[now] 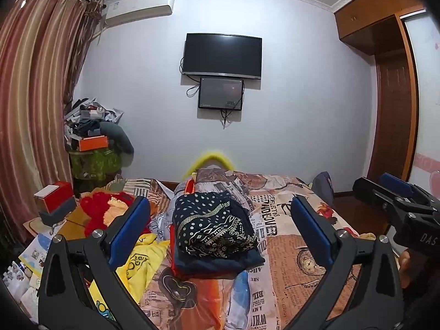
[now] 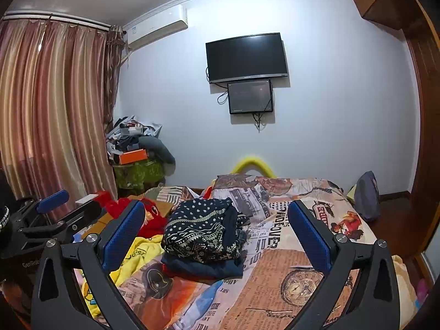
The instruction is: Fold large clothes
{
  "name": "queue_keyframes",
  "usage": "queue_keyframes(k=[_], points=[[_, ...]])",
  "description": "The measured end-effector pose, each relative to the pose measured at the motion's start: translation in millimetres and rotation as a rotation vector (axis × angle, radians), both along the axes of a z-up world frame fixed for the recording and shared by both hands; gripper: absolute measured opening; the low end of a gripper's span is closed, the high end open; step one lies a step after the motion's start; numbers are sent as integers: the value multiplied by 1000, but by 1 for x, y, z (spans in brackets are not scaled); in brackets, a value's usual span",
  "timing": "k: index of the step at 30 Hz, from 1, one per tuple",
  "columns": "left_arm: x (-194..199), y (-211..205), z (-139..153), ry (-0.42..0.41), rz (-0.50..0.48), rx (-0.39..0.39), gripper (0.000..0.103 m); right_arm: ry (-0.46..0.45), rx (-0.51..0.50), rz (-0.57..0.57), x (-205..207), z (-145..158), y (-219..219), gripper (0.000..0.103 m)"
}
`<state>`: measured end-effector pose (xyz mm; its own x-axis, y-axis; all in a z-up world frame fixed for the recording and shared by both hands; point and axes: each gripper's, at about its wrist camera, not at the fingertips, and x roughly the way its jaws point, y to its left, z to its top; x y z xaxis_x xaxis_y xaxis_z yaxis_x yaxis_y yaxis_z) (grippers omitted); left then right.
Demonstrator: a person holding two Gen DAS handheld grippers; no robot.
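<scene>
A bed (image 1: 302, 247) covered by a newspaper-print quilt is seen across the lower half of both frames. At lower centre, a folded stack of dark patterned clothes (image 1: 214, 231) is laid on the quilt, with yellow (image 1: 143, 258) and red garments (image 1: 104, 211) heaped to its left. The left gripper (image 1: 220, 231) and right gripper (image 2: 217, 231) are both held spread wide, empty, framing the stack without contact.
</scene>
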<state>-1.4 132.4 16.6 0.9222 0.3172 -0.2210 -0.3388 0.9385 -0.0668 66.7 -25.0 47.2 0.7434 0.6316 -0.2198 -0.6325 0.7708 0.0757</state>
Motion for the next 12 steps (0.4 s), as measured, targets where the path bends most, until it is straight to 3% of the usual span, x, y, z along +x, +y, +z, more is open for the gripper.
queue_keyframes(k=[12], points=[[-3, -4, 1, 1, -4, 4, 103, 7, 8, -11, -1, 0, 5, 103]])
